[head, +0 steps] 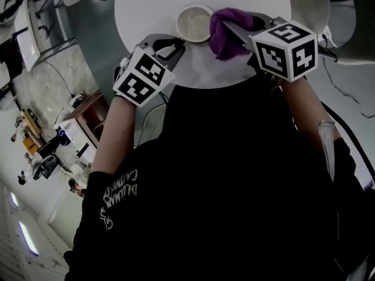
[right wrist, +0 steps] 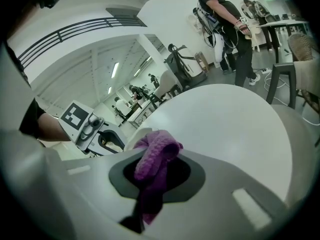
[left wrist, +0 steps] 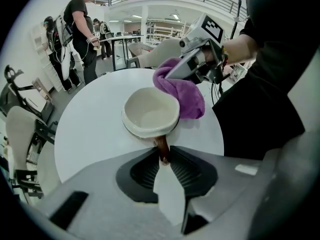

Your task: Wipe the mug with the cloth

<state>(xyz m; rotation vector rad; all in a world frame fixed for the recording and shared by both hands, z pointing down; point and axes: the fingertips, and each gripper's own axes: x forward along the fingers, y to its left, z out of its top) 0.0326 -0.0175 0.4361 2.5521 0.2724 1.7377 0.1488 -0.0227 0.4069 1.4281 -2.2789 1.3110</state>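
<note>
A: Purple cloth (right wrist: 155,156), knitted and limp, bunched between the jaws of the right gripper (right wrist: 150,174), which are clamped on it; a loose end hangs below them. In the head view the cloth lies at the rim of the mug (head: 194,23), touching it as far as can be told. How is the mug held?

B: Cream mug, upright on the round white table (left wrist: 90,134), between the two grippers. The left gripper (left wrist: 164,156) points steeply down, its jaws pinched on the brown handle (left wrist: 162,146); nothing else sits between them.

A: Handling of the mug, as judged?

B: Probably glazed ceramic: rigid, fairly heavy for its size, smooth and likely slippery, and apt to chip or break if knocked off the table. The handle is the sensible hold, since it keeps the body from turning under the wipe. The pinch is narrow, however, so sideways pressure could pivot the mug about it.

A: And the cloth?

B: Light, soft and compliant; it should fold round the rim rather than shove it. Held in a bunch, as here, it presents a padded face. Modest pressure, directed toward the handle side, would let the left hold resist it.
</note>
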